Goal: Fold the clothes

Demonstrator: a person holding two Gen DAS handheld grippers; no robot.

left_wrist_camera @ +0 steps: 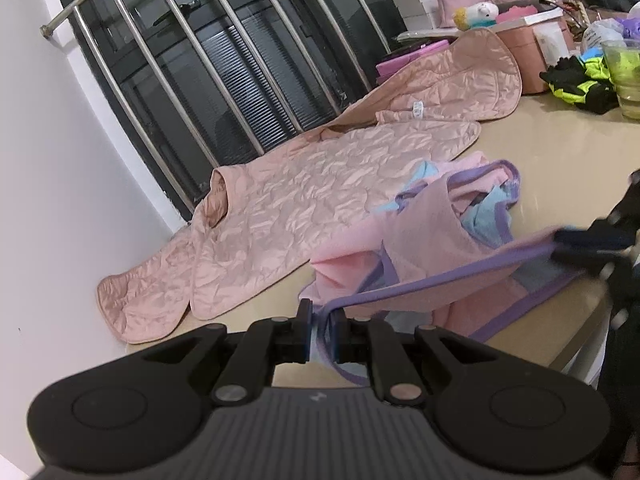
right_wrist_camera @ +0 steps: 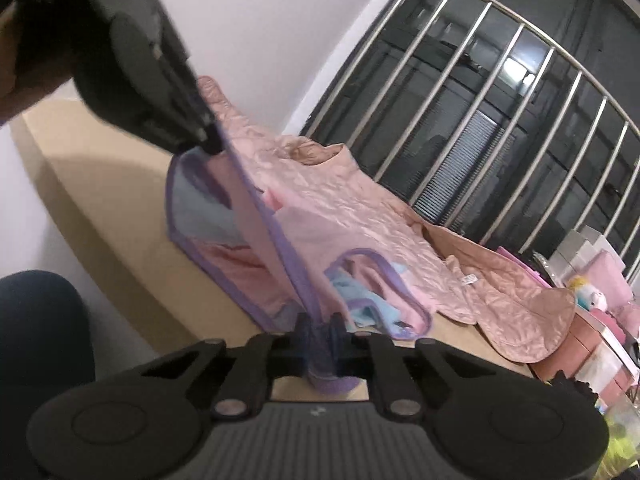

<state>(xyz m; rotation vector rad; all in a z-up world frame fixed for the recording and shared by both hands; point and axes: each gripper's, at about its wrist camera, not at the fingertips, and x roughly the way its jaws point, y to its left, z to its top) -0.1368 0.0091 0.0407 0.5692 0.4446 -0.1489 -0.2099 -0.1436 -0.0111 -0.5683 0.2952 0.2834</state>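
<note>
While the pink garment [left_wrist_camera: 424,240] is stretched taut by its purple-trimmed edge [left_wrist_camera: 440,280] above the tabletop [left_wrist_camera: 540,148], each end is pinched by closed fingers: left gripper [left_wrist_camera: 322,326] near, right gripper [right_wrist_camera: 320,330] too; the quilted jacket [left_wrist_camera: 320,184] is left lying farther off.

You've got a pink-and-blue garment [left_wrist_camera: 424,240] with purple trim, a quilted shiny salmon-pink jacket [left_wrist_camera: 304,200], a beige table [left_wrist_camera: 552,148], black grippers, black and neon-yellow gloves [left_wrist_camera: 580,82].
</note>
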